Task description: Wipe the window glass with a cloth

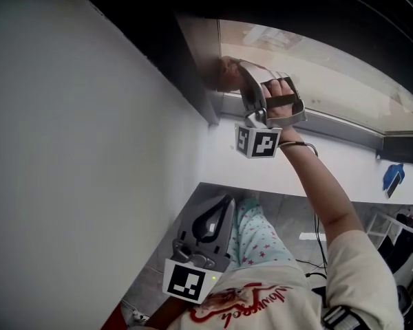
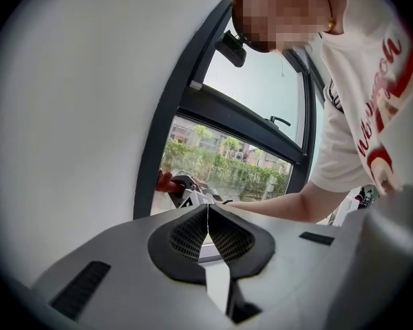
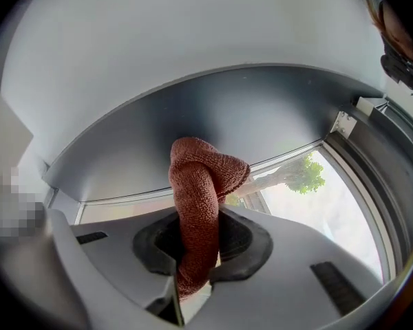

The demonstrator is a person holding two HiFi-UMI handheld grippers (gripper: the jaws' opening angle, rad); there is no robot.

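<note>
Firstly, left gripper [image 1: 226, 202]: held low beside my leg, well apart from the window; jaws closed flat against each other, pads meeting along one thin line in its own view [image 2: 208, 217]; nothing between them.
Marker cube, left [image 1: 188, 282]: at the gripper's rear end, just above my shirt hem.
Clothing: white shirt with red print [image 1: 261, 300]; pale dotted trousers [image 1: 259, 236] beside the left gripper.
Wall [image 1: 69, 150]: plain white; fills the left of the head view, ending at the window reveal.
Right arm [image 1: 327, 198]: bare; stretched up and forward over the sill.
Sill [image 1: 330, 162]: white ledge below the pane; a small blue object [image 1: 393, 177] lies at its far right end.
Right hand [image 1: 282, 91]: wrapped round the handle; marker cube [image 1: 257, 141] just beneath it.
Right gripper [image 1: 239, 73]: raised to the window's lower left corner; jaws clamped on the cloth, which fills the gap between the pads [image 3: 195, 243].
Cloth [image 3: 198, 184]: rust-red, coarse weave; rolled into a thick strip, its folded end standing out beyond the jaw tips; in the head view [image 1: 225, 73] it sits right beside the dark upright of the frame [image 1: 193, 67]; contact with the pane I cannot confirm.
Window glass [image 1: 316, 71]: clear; extends right of the cloth.
Beyond the glass: green hedge and trees [image 2: 227, 167]; one tree [image 3: 306, 174] shows from the right gripper view.
</note>
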